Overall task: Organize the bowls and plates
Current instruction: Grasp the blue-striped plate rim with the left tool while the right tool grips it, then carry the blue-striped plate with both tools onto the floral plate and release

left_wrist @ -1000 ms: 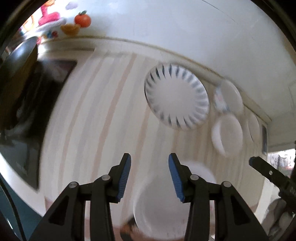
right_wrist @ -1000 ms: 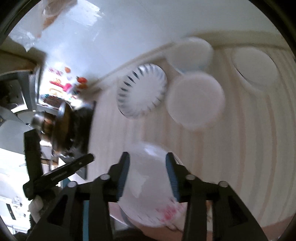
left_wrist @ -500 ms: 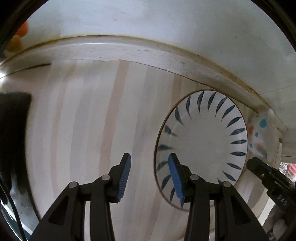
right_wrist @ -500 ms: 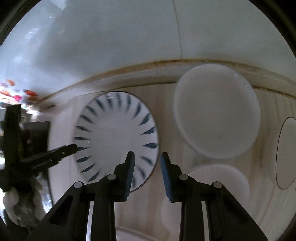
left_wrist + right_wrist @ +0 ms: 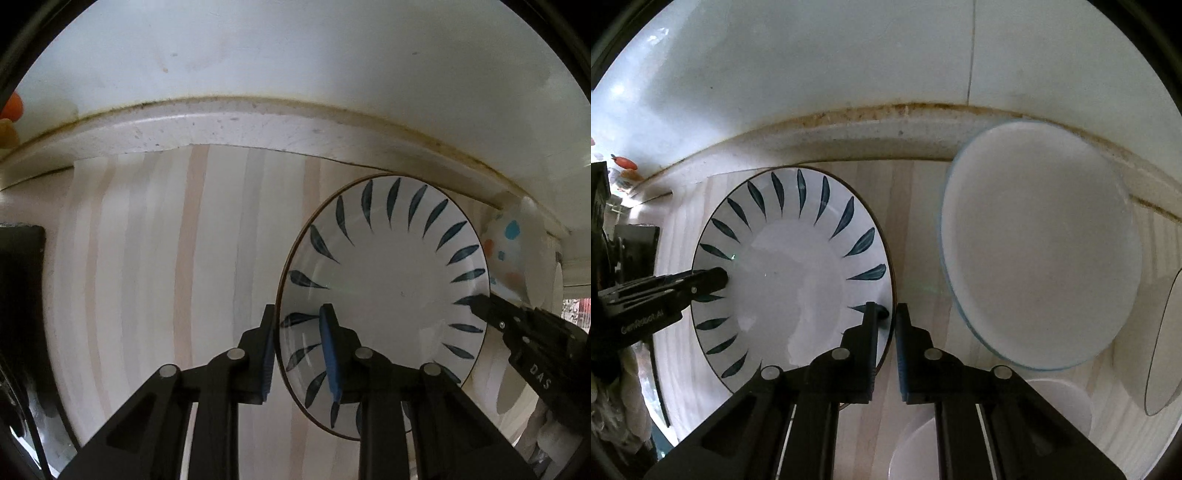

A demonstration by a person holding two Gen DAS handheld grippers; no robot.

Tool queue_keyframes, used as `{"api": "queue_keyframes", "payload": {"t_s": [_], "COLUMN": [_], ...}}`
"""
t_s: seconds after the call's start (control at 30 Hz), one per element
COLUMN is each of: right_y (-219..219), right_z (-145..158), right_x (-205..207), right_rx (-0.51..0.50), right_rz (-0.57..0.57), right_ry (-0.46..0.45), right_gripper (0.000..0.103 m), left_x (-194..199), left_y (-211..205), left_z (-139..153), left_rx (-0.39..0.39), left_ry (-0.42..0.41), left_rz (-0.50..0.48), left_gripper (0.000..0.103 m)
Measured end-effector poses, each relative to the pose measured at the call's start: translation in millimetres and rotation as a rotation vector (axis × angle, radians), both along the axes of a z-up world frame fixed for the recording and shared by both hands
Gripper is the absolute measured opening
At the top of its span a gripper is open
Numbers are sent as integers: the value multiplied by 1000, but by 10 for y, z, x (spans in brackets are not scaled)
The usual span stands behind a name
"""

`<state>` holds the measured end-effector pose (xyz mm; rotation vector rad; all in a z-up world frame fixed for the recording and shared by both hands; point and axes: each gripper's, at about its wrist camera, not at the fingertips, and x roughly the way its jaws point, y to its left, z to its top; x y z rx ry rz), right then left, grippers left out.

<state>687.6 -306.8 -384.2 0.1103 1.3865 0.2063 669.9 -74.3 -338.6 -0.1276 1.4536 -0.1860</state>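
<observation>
A leaf-patterned plate (image 5: pixel 384 291) lies on a striped wooden counter (image 5: pixel 147 277) near the wall. The left gripper (image 5: pixel 297 354) is closing on its left rim. The right gripper (image 5: pixel 886 332) has clamped the opposite rim, beside a plain white plate (image 5: pixel 1038 254).

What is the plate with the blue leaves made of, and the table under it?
The leaf plate looks like glazed ceramic: white, glossy, with painted dark blue strokes, a thin brown rim line and light glinting on it. The table looks like pale wood or wood-look laminate: striped grain and a matt surface. Which of the two cannot be told.
</observation>
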Motion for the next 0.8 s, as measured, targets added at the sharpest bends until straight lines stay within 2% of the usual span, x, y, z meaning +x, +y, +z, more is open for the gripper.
{"api": "queue_keyframes", "payload": {"t_s": [0.23, 0.37, 0.47, 0.63, 0.8], "right_y": [-111, -236, -323, -409, -554], "right_z": [345, 609, 744, 820, 695], "right_x": [-261, -633, -949, -1606, -2210], "right_rx": [58, 116, 146, 162, 166], "right_rz": [23, 58, 86, 152, 179], "right_ry": [-40, -55, -55, -26, 25], "right_gripper": [10, 10, 10, 10, 10], "left_x": [-424, -876, -1220, -1754, -2087], "left_y": [150, 177, 99, 48, -151], "left_z": [461, 788, 905, 886, 664], "left_rx": [-16, -20, -20, -11, 4], "left_ry": [-52, -68, -76, -58, -1], "left_rz": [53, 80, 94, 98, 97], "left_gripper": [20, 20, 20, 20, 20]}}
